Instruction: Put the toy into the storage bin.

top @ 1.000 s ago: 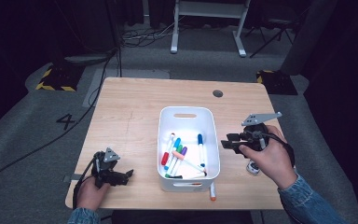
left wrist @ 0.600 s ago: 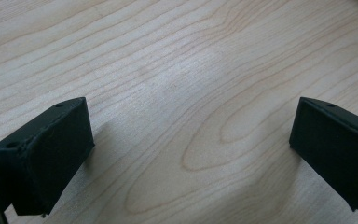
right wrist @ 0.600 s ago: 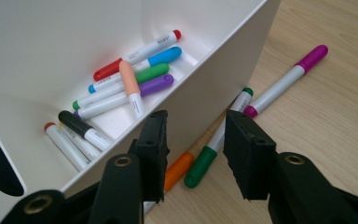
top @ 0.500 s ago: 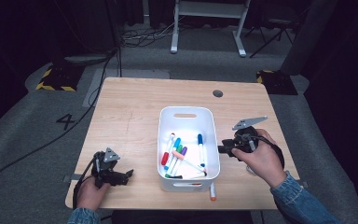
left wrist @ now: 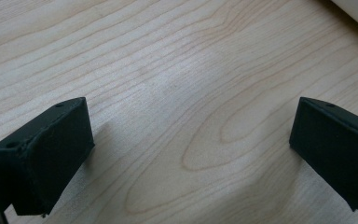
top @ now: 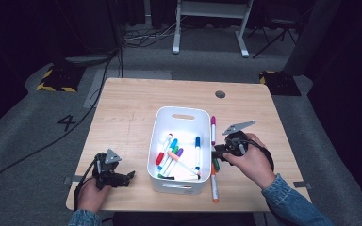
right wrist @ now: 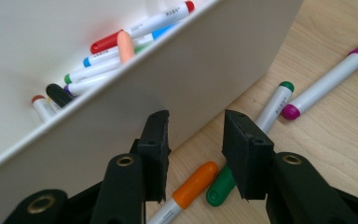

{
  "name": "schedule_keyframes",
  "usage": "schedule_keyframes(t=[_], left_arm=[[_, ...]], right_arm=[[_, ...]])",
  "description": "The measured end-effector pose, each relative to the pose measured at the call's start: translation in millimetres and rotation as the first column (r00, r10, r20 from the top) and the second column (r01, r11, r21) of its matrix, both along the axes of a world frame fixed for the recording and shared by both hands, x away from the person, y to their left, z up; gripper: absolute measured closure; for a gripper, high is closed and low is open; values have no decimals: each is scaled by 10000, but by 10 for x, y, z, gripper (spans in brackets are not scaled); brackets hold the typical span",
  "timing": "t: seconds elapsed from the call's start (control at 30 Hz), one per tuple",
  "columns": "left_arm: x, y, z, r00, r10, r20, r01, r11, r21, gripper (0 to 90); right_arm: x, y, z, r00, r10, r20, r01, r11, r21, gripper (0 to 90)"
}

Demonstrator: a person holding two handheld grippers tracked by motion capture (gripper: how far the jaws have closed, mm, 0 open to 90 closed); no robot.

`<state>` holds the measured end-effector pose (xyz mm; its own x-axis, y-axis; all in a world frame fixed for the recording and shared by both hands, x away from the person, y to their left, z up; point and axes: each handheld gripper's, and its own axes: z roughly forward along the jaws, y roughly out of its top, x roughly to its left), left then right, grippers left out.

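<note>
Three markers (right wrist: 279, 100) crowd right gripper (right wrist: 193, 140) beside bin wall (right wrist: 177, 88).

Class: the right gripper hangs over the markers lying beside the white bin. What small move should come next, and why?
Probably lower the right gripper a little further so its fingers straddle the green-capped marker, then close. The fingers stand apart above the table with nothing between them, and the green marker and orange-capped marker lie just beneath, outside the white bin.

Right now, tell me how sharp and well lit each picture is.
High view: table brightly lit, room behind it dark, detail soft. Left gripper view: wood grain crisp, jaws cast soft shadows. Right gripper view: bin wall evenly lit without glare, green marker sharp, near jaws slightly soft.
</note>
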<state>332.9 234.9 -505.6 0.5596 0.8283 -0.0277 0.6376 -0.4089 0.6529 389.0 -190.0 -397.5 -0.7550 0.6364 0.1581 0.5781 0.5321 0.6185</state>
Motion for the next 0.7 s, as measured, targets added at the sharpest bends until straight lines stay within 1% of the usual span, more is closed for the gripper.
schedule_keyframes(t=[0.03, 0.1, 0.17, 0.2, 0.23, 0.27, 0.3, 0.37, 0.4, 0.53, 0.6, 0.7], left_arm=[[1, 0, 0, 10000, 1, 17, -1, 10000, 12, 0], [0, 0, 0, 10000, -2, 0, 2, 10000, 0, 0], [0, 0, 0, 10000, -2, 7, 2, 10000, 0, 0], [1, 0, 0, 10000, -3, 6, 3, 10000, -1, 0], [1, 1, 1, 10000, -1, 17, 1, 10000, 17, 0], [1, 0, 0, 10000, -4, 6, 4, 10000, -3, 0], [1, 0, 0, 10000, 1, 15, -1, 10000, 12, 0], [0, 0, 1, 10000, 23, 34, -23, 10000, 39, 0], [0, -1, 0, 10000, 7, 12, -7, 10000, 11, 0], [0, 1, 1, 10000, 10, 26, -10, 10000, 26, 0], [1, 0, 0, 10000, -5, 6, 5, 10000, 2, 0], [1, 1, 0, 10000, 1, 18, -1, 10000, 16, 0]], right_arm=[[23, 14, -40, 10000, -27, -69, 27, 10000, -57, 616], [68, 17, -102, 10000, -13, -36, 12, 9996, -268, 613], [125, 27, -184, 9995, -213, -250, 204, 9992, -348, 607], [148, 25, -212, 9995, -211, -243, 201, 9989, -420, 607], [176, 29, -249, 9990, -321, -298, 304, 9980, -556, 607], [195, 30, -273, 9990, -323, -311, 306, 9981, -544, 607], [219, 31, -304, 9989, -380, -282, 361, 9973, -637, 609], [263, 33, -363, 9978, -534, -383, 502, 9955, -805, 612], [291, 27, -400, 9982, -501, -335, 471, 9952, -861, 614], [371, 24, -514, 9960, -777, -453, 719, 9905, -1170, 623], [409, 17, -561, 9958, -795, -448, 736, 9898, -1220, 629], [449, 21, -617, 9944, -879, -584, 796, 9881, -1318, 643]])
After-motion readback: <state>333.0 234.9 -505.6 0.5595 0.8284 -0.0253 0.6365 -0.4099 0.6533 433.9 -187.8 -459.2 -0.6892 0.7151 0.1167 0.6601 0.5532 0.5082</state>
